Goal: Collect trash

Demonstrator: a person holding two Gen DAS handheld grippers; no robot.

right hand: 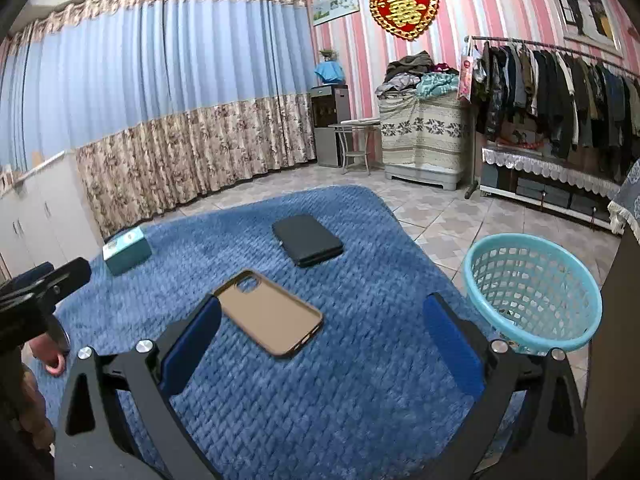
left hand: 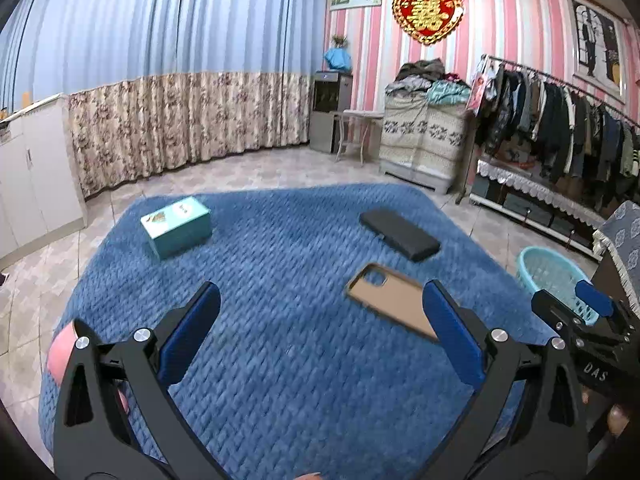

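Observation:
A tan phone case [right hand: 270, 312] lies open side up on the blue quilted table cover [right hand: 320, 400]; it also shows in the left wrist view [left hand: 390, 296]. A black wallet-like case [right hand: 307, 245] lies behind it, also in the left wrist view [left hand: 400, 234]. A teal box [left hand: 176, 226] sits at the far left, also in the right wrist view [right hand: 127, 255]. A light blue mesh basket [right hand: 534, 292] stands on the floor to the right. My left gripper [left hand: 320, 312] is open and empty. My right gripper [right hand: 320, 320] is open and empty, just short of the phone case.
A pink object [left hand: 60, 354] sits at the table's left edge. A clothes rack [right hand: 560, 88], a covered cabinet [right hand: 424, 136], a small stool [right hand: 356, 144] and a water dispenser [right hand: 330, 124] stand along the far wall. White cabinets [left hand: 36, 176] stand at left.

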